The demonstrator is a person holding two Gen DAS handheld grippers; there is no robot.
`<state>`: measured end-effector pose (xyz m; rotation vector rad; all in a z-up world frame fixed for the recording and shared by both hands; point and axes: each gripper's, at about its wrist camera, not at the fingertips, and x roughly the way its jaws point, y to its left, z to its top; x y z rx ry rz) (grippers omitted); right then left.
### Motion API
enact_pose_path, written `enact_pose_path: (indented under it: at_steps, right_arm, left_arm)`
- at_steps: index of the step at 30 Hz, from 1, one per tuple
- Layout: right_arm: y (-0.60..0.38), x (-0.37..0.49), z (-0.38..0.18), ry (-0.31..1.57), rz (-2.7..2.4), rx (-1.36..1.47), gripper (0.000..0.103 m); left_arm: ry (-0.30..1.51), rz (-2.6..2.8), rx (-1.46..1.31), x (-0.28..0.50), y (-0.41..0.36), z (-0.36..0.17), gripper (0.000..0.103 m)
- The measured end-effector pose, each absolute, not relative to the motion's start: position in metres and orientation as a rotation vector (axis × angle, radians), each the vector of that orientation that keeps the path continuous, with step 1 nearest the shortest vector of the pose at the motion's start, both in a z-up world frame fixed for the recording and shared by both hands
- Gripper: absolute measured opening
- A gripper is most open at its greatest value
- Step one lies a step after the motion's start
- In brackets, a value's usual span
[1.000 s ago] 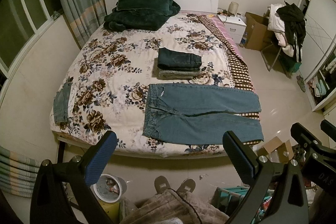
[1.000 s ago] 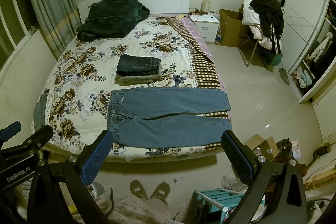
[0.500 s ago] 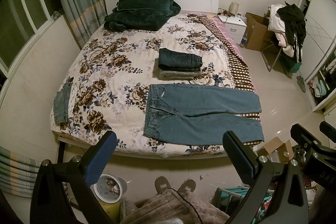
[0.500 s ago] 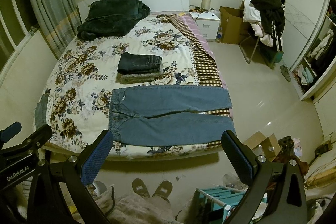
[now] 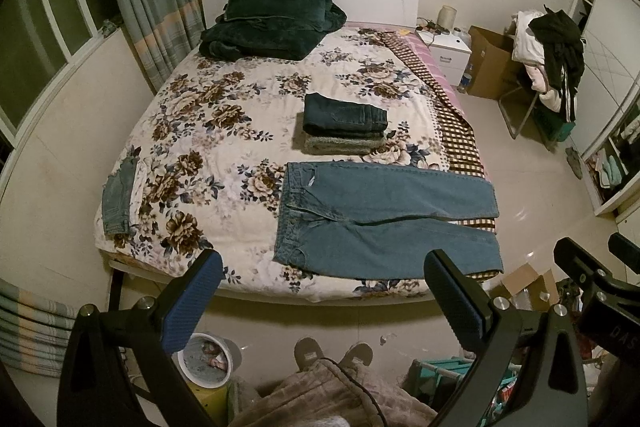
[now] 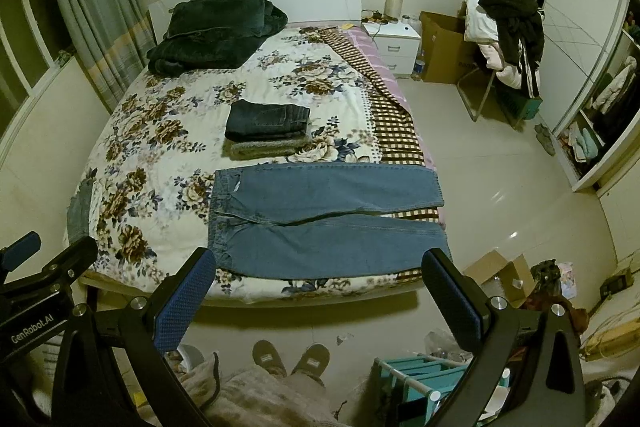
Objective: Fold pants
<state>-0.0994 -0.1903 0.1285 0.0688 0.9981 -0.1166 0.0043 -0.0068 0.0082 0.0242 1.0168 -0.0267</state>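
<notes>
In the lower middle of both views, a pair of light blue jeans [image 5: 384, 215] lies flat on the near part of the bed [image 5: 224, 131], waistband toward the left of the frame, both legs running to the right, their hems reaching the bed's right side over a checked blanket [image 5: 456, 131]. The denim looks fairly heavy and limp rather than stiff; it should drape when lifted and hold a crease, and its coarse weave is unlikely to slip. The waistband corners and the leg hems look like the firmest places to pinch, being doubled and stitched.

The left gripper [image 5: 320, 291] and the right gripper [image 6: 316, 287] hover in front of the bed's near edge, well apart from the cloth, each with jaws spread wide and holding nothing.

The nearer leg lies close to the bed's front edge, so a careless pull could drag it off. Just beyond the jeans sits a stack of folded pants [image 5: 344, 123], leaving little room that way. To the left of the frame the floral bedspread lies bare up to a small denim piece [image 5: 118, 195] at the edge, with a dark green blanket [image 5: 272, 23] far off by the headboard.
</notes>
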Motion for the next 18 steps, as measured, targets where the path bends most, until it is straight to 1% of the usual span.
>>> enact_pose_path:
  at_steps: [18]
  right_arm:
    - [-0.1919,-0.0965,0.1286,1.001,-0.118,0.071,0.103]
  left_arm:
    - [1.016,-0.028,0.023,0.0096,-0.0098,0.0090,0.103]
